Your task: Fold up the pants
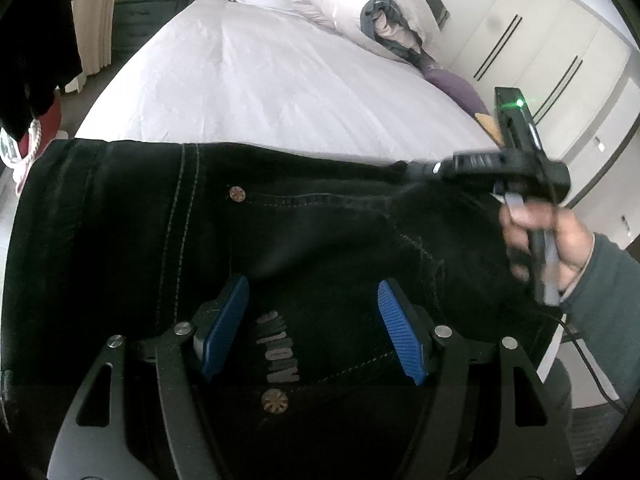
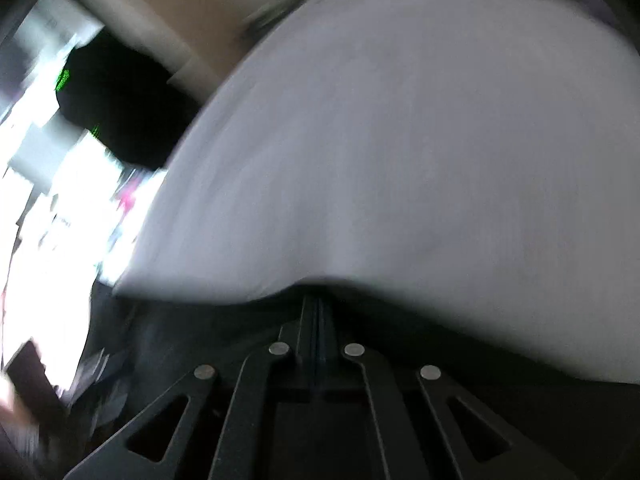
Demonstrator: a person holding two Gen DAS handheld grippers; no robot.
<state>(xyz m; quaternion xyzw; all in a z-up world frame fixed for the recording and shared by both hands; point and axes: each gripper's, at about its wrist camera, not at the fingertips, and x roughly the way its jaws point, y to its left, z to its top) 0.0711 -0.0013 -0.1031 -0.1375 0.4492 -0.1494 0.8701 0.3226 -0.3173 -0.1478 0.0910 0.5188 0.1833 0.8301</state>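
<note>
Black jeans (image 1: 280, 232) with pale stitching and copper rivets lie on the near end of the white bed (image 1: 260, 80). My left gripper (image 1: 312, 312) is open, its blue pads (image 1: 224, 320) spread just above the waist area, holding nothing. My right gripper (image 1: 404, 168) shows at the right in the left wrist view, held by a hand, its tip pinched on the far edge of the jeans. In the blurred right wrist view its fingers (image 2: 318, 312) are pressed together over dark cloth (image 2: 200, 328), with the white sheet (image 2: 400, 140) beyond.
A rolled duvet and pillows (image 1: 360, 4) lie at the head of the bed. White wardrobe doors (image 1: 560, 52) stand to the right. Dark clothing (image 1: 32, 40) hangs at the left. A cable (image 1: 592, 368) trails from the right hand.
</note>
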